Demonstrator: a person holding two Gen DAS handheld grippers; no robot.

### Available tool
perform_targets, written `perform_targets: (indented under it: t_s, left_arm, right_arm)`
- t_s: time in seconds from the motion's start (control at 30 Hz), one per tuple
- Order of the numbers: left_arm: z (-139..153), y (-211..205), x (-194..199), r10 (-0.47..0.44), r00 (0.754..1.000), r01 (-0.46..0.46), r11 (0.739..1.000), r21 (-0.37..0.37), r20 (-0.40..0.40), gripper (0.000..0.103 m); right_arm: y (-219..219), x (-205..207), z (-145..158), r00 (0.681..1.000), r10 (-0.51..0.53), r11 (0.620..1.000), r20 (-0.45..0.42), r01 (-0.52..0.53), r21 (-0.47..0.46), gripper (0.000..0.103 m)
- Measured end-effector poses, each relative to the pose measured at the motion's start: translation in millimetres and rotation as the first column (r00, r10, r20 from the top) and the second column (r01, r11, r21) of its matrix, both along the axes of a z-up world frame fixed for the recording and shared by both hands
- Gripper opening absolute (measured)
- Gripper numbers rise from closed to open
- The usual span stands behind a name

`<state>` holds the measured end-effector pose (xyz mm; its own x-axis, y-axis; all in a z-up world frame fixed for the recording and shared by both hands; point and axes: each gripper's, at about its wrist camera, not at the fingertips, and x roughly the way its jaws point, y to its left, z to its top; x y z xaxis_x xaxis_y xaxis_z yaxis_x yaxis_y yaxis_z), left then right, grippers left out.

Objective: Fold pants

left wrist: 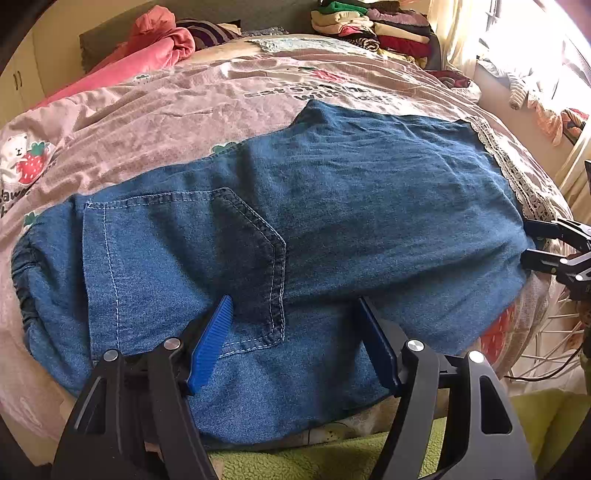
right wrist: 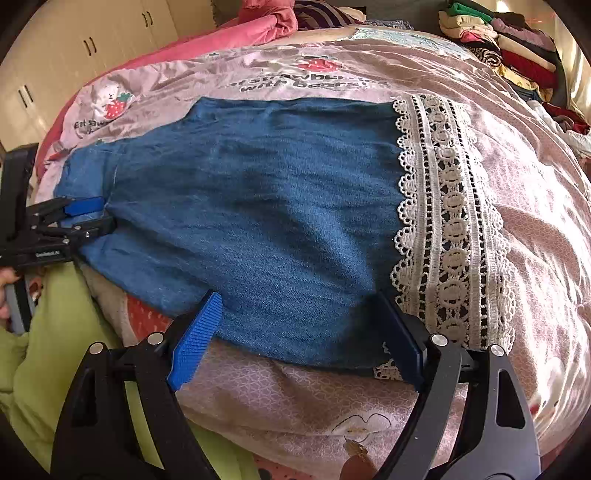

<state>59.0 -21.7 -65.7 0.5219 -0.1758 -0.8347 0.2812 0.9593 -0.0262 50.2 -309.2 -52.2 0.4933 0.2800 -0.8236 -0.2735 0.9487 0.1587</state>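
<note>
The pants lie flat on the bed cover, folded into one wide blue denim band that runs from the left tongs across to the right tongs. The left tongs are released: their two blue pads stand wide apart above the denim, with the lower corner of the back pocket between them, and they do not press the cloth. The elastic waist is to the left of these tongs, near the edge of the bed. The right tongs are also released, their jaws wide apart over the near edge of the denim, and nothing is clamped. Just to the right of them, touching the end of the denim, is the white lace hem, which goes away from the tongs across the cover. In the right wrist view the left tongs show at the far left, at the edge of the denim. Beyond both tongs, at the far end of the bed, there is a pink blanket and a pile of folded clothes.
</note>
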Motion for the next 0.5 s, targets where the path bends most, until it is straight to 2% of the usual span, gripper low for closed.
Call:
perform_targets:
  t_s: [0.1, 0.13, 0.17, 0.23, 0.3, 0.5]
  left_arm:
    - [11, 0, -5, 0.008, 1.000, -0.007, 0.999, -0.044, 0.011, 0.067]
    - [20, 1, -8, -0.005, 1.000, 0.007, 0.995, -0.100, 0.024, 0.067]
    - [27, 1, -11, -0.010, 0.999, 0.015, 0.993, -0.117, 0.041, 0.067]
    - [42, -1, -12, -0.010, 0.997, 0.019, 0.994, -0.107, 0.082, 0.067]
    - [56, 0, -10, -0.012, 0.994, 0.026, 0.991, -0.131, 0.104, 0.067]
    - [74, -5, 16, -0.009, 0.993, 0.023, 0.993, -0.115, 0.119, 0.067]
  right_arm:
    - [-9, -1, 17, 0.999, -0.013, 1.000, 0.046, 0.013, 0.018, 0.077]
    - [-14, 1, 23, 0.998, -0.026, 0.999, 0.062, 0.025, 0.021, 0.077]
    - [-17, 2, 27, 0.997, -0.036, 0.999, 0.071, 0.034, 0.024, 0.077]
    - [-27, 9, 36, 0.994, -0.060, 0.998, 0.091, 0.057, 0.036, 0.077]
    - [-37, 19, 46, 0.991, -0.085, 0.996, 0.105, 0.080, 0.048, 0.077]
    - [-69, 67, 63, 0.984, -0.138, 0.987, 0.116, 0.127, 0.101, 0.076]
